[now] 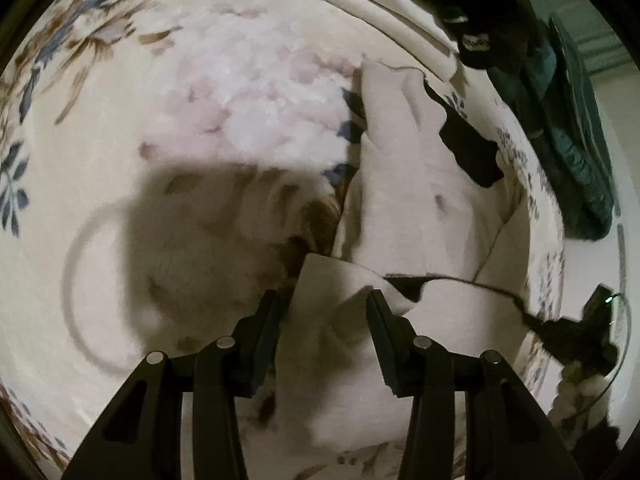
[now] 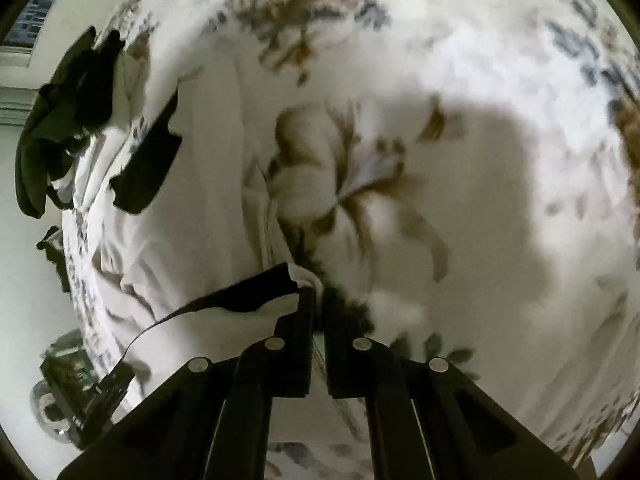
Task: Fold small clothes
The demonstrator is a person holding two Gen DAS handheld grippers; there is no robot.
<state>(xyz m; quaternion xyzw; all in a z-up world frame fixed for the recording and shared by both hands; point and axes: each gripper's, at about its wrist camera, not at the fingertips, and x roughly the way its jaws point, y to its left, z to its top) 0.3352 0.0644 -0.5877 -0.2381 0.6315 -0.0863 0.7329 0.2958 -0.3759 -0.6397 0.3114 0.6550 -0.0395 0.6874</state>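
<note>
Fingers first: your left gripper (image 1: 324, 298) has its jaws spread wide, with a fold of the cream garment (image 1: 404, 184) bunched between them but not pinched, as far as the left wrist view shows. Your right gripper (image 2: 318, 294) has its jaws nearly closed, clamping the garment's edge where the white cloth meets its black trim (image 2: 256, 290); motion blur there makes the exact bite hard to read.

Pose: your left gripper points down and forward over the bed, its fingers angled toward the garment's near corner. Your right gripper tilts down steeply, tips close to the bedspread (image 2: 500, 92).

The cream garment lies crumpled on the floral bedspread (image 1: 120, 80). In the left view it is to the right of center, running from the fingers up toward the far edge, with a black patch (image 1: 472, 148) on it. In the right view it lies left of center (image 2: 192, 220).

Beyond it, a dark pile of clothing (image 1: 492, 28) sits near the bed's far edge, beside a teal cloth (image 1: 580, 168). A folded cream piece (image 1: 380, 12) lies near that pile. Each gripper casts a shadow on the bedspread.
</note>
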